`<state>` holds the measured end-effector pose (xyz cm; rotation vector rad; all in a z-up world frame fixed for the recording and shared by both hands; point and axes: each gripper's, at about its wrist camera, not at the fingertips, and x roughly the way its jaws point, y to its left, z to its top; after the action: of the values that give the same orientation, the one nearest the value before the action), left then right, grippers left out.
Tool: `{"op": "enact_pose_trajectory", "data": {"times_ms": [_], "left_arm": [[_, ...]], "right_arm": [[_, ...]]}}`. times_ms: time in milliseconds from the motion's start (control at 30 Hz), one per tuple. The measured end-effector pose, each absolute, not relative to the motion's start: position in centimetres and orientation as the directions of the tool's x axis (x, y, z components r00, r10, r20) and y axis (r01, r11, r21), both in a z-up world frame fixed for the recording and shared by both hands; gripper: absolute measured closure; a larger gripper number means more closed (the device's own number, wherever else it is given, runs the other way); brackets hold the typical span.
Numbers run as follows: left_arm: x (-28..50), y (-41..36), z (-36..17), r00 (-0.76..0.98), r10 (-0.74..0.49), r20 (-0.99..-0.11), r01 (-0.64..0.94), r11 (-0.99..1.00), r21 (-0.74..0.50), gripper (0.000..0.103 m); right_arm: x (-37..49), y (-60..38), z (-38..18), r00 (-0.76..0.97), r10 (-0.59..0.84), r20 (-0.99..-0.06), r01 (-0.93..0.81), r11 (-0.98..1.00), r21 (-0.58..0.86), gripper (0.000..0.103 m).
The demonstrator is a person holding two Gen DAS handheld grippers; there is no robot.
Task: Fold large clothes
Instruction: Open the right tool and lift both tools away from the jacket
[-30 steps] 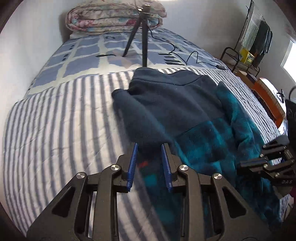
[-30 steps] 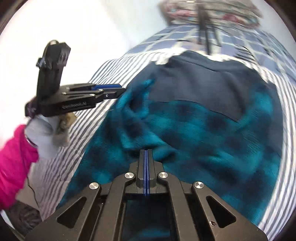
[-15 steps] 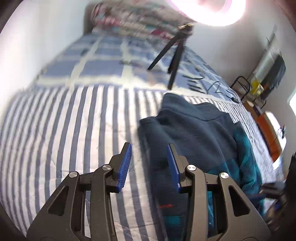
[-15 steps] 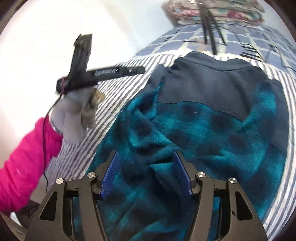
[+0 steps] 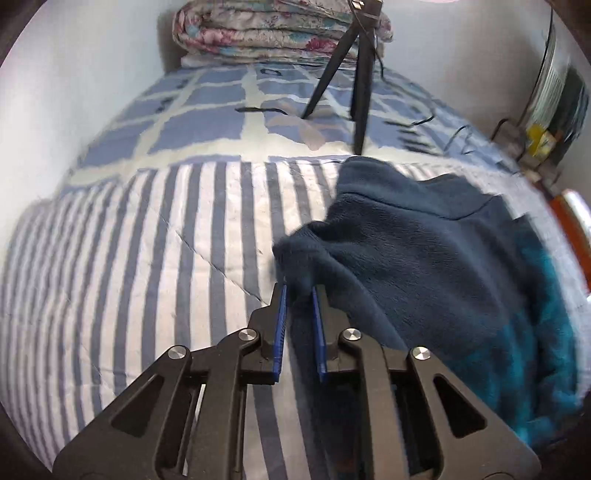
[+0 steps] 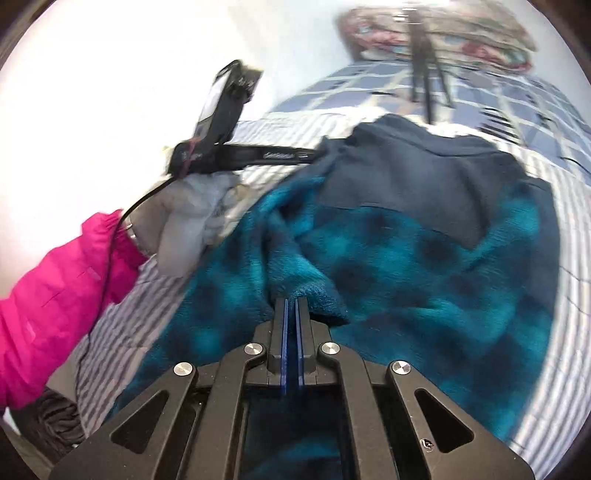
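A fleece jacket [image 5: 443, 258], navy on top and teal plaid below, lies spread on the striped bed quilt [image 5: 147, 258]. In the left wrist view my left gripper [image 5: 299, 290] has the jacket's navy left edge between its blue pads, and its jaws are closing on it. The right wrist view shows the same jacket [image 6: 424, 266] with my right gripper [image 6: 291, 300] shut, a raised teal fold pinched at its tips. The left gripper [image 6: 310, 157] also shows there at the jacket's upper left corner, held by a gloved hand [image 6: 184, 229].
A black tripod [image 5: 360, 92] stands on the blue checked cover beyond the jacket, with a cable beside it. A folded floral quilt [image 5: 277, 29] lies at the head of the bed. A clothes rack [image 5: 554, 92] stands at the right. A pink sleeve [image 6: 55, 288] reaches in from the left.
My left gripper moved left off the teal part to the jacket's navy edge and closed on it. My right gripper opened over the teal fold, then shut on it again.
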<state>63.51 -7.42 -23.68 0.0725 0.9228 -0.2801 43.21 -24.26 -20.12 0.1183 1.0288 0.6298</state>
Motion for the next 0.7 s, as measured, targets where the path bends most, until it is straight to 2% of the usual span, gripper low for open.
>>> {"op": "enact_pose_trajectory", "data": {"times_ms": [67, 100, 167, 267, 467, 533, 633, 700], "left_arm": [[63.6, -8.7, -24.7, 0.609, -0.094, -0.787, 0.238, 0.969, 0.068, 0.090], [63.6, -8.8, -24.7, 0.616, -0.084, -0.783, 0.236, 0.968, 0.082, 0.092], [63.6, -8.4, -23.9, 0.602, -0.118, -0.790, 0.241, 0.970, 0.038, 0.095], [62.6, -6.3, -21.1, 0.604, -0.197, -0.772, 0.226, 0.971, -0.071, 0.095], [55.9, -3.6, -13.7, 0.621, -0.285, -0.730, 0.285, 0.950, -0.128, 0.092], [52.7, -3.4, -11.4, 0.613, -0.321, -0.722, 0.331, 0.934, -0.134, 0.088], [47.0, -3.1, -7.7, 0.621, -0.358, -0.697, 0.383, 0.915, -0.128, 0.067], [43.1, -2.8, -5.3, 0.629, -0.383, -0.677, 0.405, 0.904, -0.136, 0.065]], "right_arm": [[43.7, -24.0, -21.3, 0.336, 0.504, -0.796, -0.412, 0.839, 0.357, 0.101], [43.9, -23.8, -21.7, 0.338, 0.490, -0.804, -0.402, 0.847, 0.347, 0.101], [43.9, -23.8, -21.6, 0.342, 0.536, -0.772, -0.401, 0.826, 0.396, 0.096], [43.1, -25.4, -19.6, 0.346, 0.605, -0.717, -0.380, 0.790, 0.482, 0.096], [36.2, -31.0, -13.3, 0.496, 0.575, -0.651, -0.320, 0.818, 0.478, 0.095], [32.4, -32.3, -11.4, 0.557, 0.515, -0.652, -0.295, 0.856, 0.425, 0.095], [27.4, -33.7, -8.6, 0.609, 0.461, -0.646, -0.271, 0.886, 0.376, 0.095], [24.1, -34.6, -7.0, 0.638, 0.444, -0.629, -0.251, 0.892, 0.375, 0.094]]}}
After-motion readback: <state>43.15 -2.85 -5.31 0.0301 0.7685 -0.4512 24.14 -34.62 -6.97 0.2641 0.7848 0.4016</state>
